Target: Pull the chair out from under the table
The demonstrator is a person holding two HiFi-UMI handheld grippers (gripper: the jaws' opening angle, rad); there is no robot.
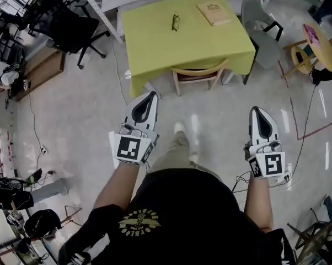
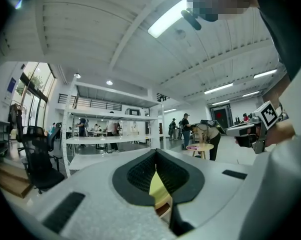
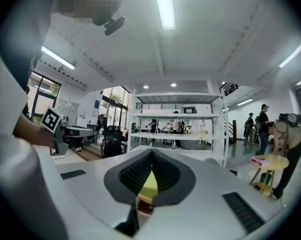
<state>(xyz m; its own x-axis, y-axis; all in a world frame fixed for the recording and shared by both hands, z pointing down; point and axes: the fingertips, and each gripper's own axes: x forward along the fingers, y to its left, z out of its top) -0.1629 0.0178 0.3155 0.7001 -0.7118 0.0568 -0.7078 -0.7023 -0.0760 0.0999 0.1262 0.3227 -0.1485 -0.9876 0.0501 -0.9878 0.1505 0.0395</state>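
Observation:
A wooden chair (image 1: pixel 201 70) is tucked under a table with a yellow-green cloth (image 1: pixel 155 48); only its curved backrest and the legs show. My left gripper (image 1: pixel 153 94) is held level over the floor, short of the table's near left corner, shut and empty. My right gripper (image 1: pixel 255 110) is further right and a little nearer to me, also shut with nothing in it. Neither touches the chair. In the left gripper view the closed jaws (image 2: pixel 156 159) point at the yellow cloth (image 2: pixel 159 189). The right gripper (image 3: pixel 151 160) in its own view frames the same cloth (image 3: pixel 150 186).
Glasses (image 1: pixel 175 21) and a book (image 1: pixel 213 13) lie on the table. A grey chair (image 1: pixel 262 40) stands at its right side, a black office chair (image 1: pixel 67 24) at far left, a small round table (image 1: pixel 321 47) at far right. A white shelf rack (image 2: pixel 110 134) stands beyond, with people further back.

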